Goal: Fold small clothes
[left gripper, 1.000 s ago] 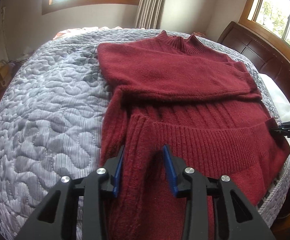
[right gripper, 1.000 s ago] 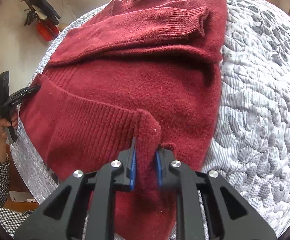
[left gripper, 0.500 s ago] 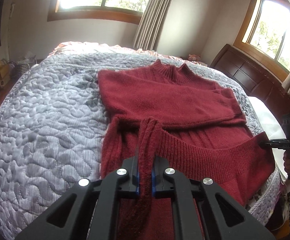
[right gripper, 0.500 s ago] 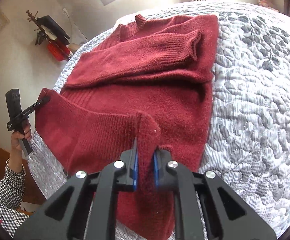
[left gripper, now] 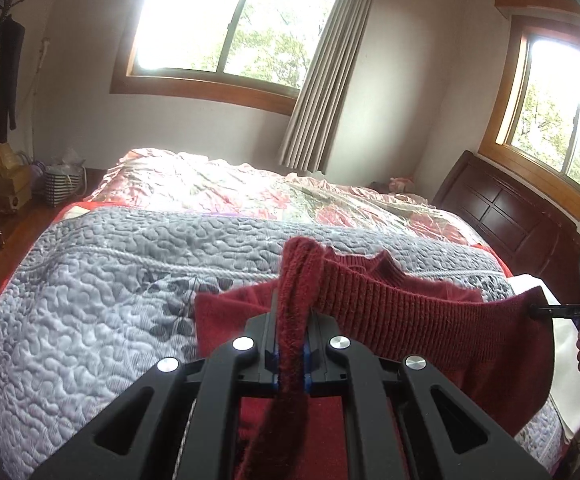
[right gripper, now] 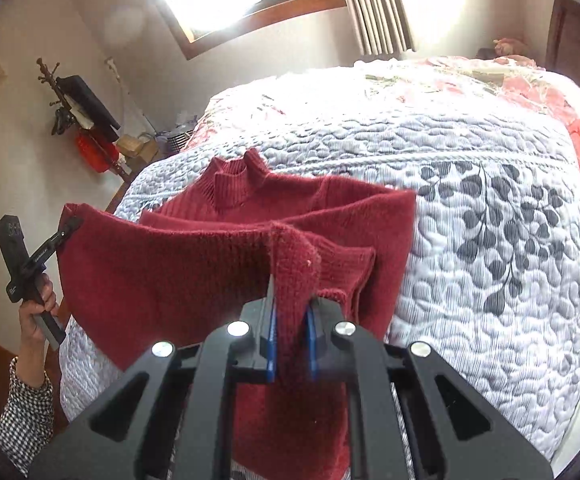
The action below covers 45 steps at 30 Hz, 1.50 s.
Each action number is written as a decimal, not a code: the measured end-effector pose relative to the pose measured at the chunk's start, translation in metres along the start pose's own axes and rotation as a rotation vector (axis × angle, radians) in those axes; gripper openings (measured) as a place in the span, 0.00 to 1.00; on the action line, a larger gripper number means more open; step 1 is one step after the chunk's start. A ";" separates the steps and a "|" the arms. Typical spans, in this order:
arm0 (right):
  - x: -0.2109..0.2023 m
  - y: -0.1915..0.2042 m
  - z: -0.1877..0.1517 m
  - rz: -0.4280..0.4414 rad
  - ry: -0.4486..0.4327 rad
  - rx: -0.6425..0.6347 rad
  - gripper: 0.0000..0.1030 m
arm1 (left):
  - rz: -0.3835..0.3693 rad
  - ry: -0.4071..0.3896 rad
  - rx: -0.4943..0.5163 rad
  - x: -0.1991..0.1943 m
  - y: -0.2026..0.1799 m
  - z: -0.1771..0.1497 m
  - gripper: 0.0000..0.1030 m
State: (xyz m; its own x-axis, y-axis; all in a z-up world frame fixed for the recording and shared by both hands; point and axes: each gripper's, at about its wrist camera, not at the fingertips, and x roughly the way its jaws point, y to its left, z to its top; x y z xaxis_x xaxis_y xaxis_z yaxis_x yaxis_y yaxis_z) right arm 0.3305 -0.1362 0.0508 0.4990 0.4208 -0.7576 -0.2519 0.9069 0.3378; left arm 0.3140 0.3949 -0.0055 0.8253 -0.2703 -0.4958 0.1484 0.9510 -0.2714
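A dark red knitted sweater [left gripper: 430,320] lies on the bed with its ribbed hem lifted into the air. My left gripper [left gripper: 290,320] is shut on one hem corner, which bunches up between the fingers. My right gripper [right gripper: 292,312] is shut on the other hem corner. The hem hangs stretched between them, above the sweater's [right gripper: 169,272] body. The collar [right gripper: 233,184] rests flat on the quilt beyond. Each view shows the other gripper at its edge: the right gripper [left gripper: 538,311], the left gripper [right gripper: 71,224]. The sleeves are hidden behind the raised hem.
The grey quilted bedspread [left gripper: 109,300] covers the near half of the bed; a pink floral cover [left gripper: 249,188] lies beyond it. A dark wooden headboard [left gripper: 502,208] stands at the right. A coat rack [right gripper: 73,100] and baskets stand by the far wall.
The left gripper, open around the hem a second ago, has shut on it. Both grippers have raised the hem off the bed and carried it toward the collar.
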 end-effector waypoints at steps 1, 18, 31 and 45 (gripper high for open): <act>0.007 -0.003 0.011 -0.011 0.002 0.007 0.10 | 0.008 0.002 0.000 0.010 0.000 0.006 0.07; 0.144 -0.047 0.072 -0.141 0.108 0.118 0.12 | 0.151 0.241 -0.028 0.151 0.044 -0.001 0.18; 0.071 -0.054 0.017 -0.061 0.029 0.138 0.58 | 0.097 0.303 -0.093 0.097 0.061 -0.031 0.64; 0.045 -0.033 -0.124 0.000 0.129 0.059 0.22 | 0.098 0.329 -0.123 -0.002 0.043 -0.125 0.75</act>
State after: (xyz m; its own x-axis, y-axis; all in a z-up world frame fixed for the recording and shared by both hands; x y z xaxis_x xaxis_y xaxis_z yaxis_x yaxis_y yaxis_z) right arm 0.2583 -0.1499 -0.0639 0.3872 0.4177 -0.8219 -0.2011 0.9083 0.3668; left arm 0.2505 0.4177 -0.1198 0.6101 -0.2314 -0.7578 -0.0060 0.9550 -0.2965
